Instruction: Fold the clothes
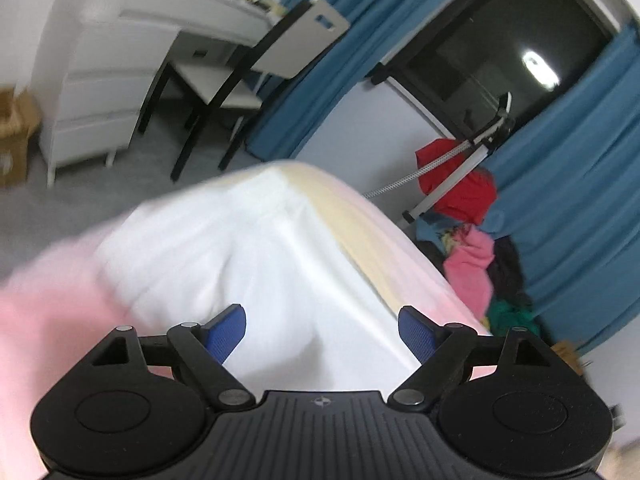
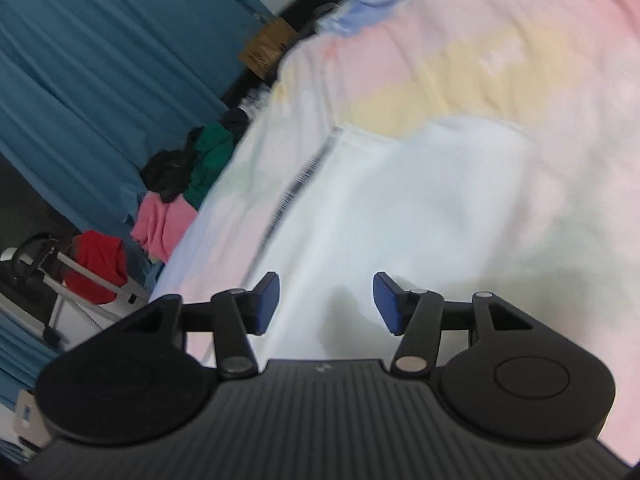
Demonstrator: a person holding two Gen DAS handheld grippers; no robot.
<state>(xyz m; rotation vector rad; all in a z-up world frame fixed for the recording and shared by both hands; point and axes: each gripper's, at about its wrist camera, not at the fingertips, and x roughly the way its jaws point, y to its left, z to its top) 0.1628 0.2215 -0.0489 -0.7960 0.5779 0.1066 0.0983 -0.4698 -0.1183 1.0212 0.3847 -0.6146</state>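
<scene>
White garment | on bed, edge blurred | left claw apart | right claw apart

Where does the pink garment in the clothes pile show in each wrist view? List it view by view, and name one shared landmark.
Left wrist: pink garment at right of centre, beside the bed's edge.
Right wrist: pink garment at left of centre, below the green clothing.
Shared landmark: the red garment on the metal stand.

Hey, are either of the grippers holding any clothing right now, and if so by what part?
Nothing is held. The left gripper and right gripper are both open above the white garment, with nothing between the blue pads.
</scene>
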